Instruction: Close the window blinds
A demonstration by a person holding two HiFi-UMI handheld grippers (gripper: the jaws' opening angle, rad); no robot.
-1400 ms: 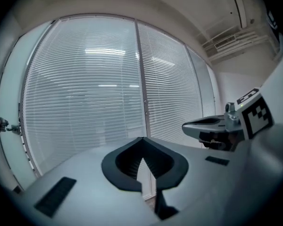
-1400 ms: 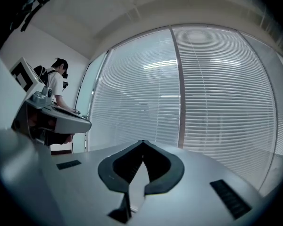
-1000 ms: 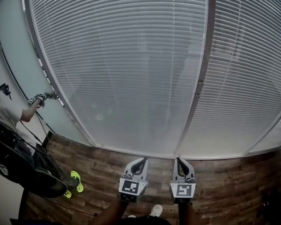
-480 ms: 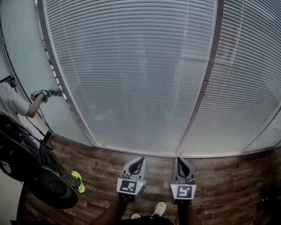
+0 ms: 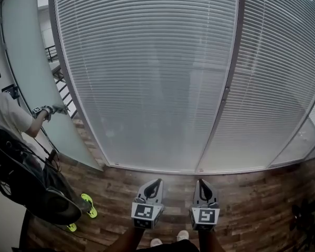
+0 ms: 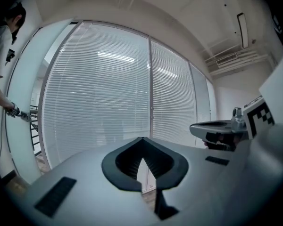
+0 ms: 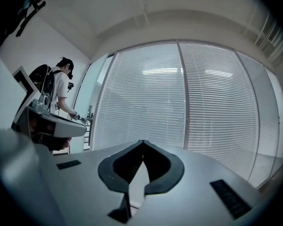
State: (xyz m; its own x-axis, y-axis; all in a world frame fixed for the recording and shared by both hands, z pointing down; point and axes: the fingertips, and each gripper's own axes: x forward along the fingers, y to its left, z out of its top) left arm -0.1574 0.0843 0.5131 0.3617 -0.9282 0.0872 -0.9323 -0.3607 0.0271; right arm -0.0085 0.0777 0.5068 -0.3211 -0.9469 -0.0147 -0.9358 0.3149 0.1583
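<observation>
White slatted blinds [image 5: 147, 77] hang over the tall window panes ahead, with a dark mullion [image 5: 227, 91] between two panes. They also fill the left gripper view [image 6: 99, 93] and the right gripper view [image 7: 146, 102]. My left gripper [image 5: 156, 183] and right gripper [image 5: 201, 183] are side by side low in the head view, pointing level at the window and well short of it. Both are shut with nothing between the jaws; the tips meet in the left gripper view [image 6: 141, 139] and in the right gripper view [image 7: 142, 141].
A person [image 5: 10, 125] with a black backpack stands at the left, one hand on the handle of a frosted glass door [image 5: 29, 88]. A railing [image 5: 51, 51] shows beyond the door. Dark wood floor [image 5: 252, 203] runs between me and the window.
The glass door at the left has swung further open, uncovering the railing behind it. The person has shifted beside it. Both grippers stay shut and side by side.
</observation>
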